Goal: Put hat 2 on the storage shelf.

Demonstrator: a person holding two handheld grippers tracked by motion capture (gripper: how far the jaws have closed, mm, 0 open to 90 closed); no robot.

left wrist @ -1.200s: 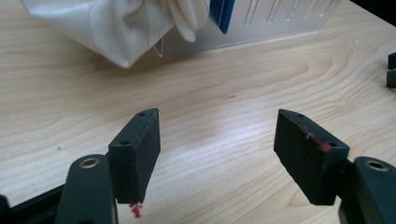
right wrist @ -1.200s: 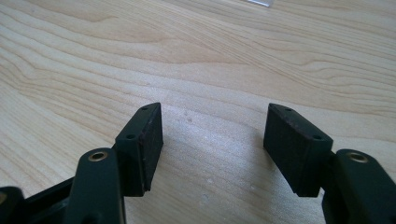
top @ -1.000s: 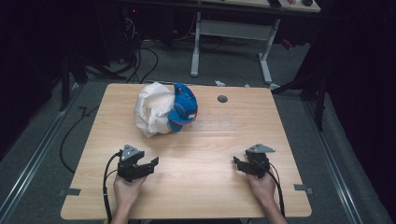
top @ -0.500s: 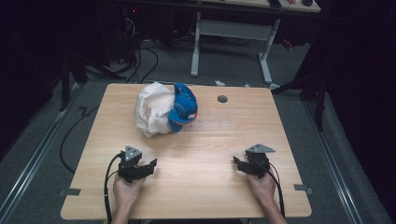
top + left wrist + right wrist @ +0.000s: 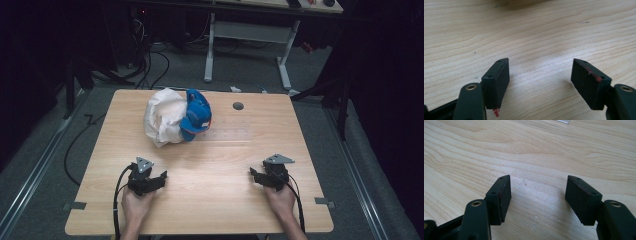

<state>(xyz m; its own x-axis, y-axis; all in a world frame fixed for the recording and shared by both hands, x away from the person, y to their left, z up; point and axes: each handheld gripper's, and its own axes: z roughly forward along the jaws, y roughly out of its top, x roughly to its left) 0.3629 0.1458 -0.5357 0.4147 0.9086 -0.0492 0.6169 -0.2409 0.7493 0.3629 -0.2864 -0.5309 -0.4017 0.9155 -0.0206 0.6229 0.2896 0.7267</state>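
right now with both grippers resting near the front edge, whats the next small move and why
Probably reach the left hand-held gripper forward toward the white bag and blue cap. Both it and the right hand-held gripper are open and hold nothing, with bare table between their jaws. The bag and cap sit together at the far left, closer to the left one.

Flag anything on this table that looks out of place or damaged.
The white bag lies crumpled at the table's far side with a blue cap against it. Red marks show on the left tongs' pads.

blue cap [image 5: 196, 116] partly behind white bag [image 5: 164, 122]
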